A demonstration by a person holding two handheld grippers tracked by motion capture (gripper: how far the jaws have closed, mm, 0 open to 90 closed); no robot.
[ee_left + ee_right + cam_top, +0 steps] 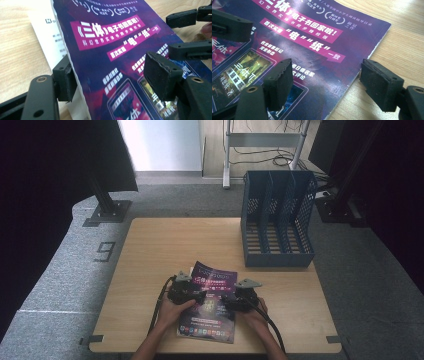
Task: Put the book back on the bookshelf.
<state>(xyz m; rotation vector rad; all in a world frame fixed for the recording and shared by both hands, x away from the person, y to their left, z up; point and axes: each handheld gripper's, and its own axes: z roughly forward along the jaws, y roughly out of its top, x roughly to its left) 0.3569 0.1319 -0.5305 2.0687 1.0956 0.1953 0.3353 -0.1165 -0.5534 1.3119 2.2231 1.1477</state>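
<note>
Purple magazine (209, 302) lies at the table's (150, 270) six o'clock; the left gripper (200, 296) straddles its left edge, seemingly unclamped, and the right gripper (226, 301) gapes over its right edge.

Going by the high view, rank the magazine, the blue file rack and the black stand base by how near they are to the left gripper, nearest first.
1. Magazine: right at the left gripper, its jaws straddling the left edge.
2. Black stand base: on the floor beyond the table's far left corner.
3. Blue file rack: at the table's far right; its gap from the stand base is modest.
</note>
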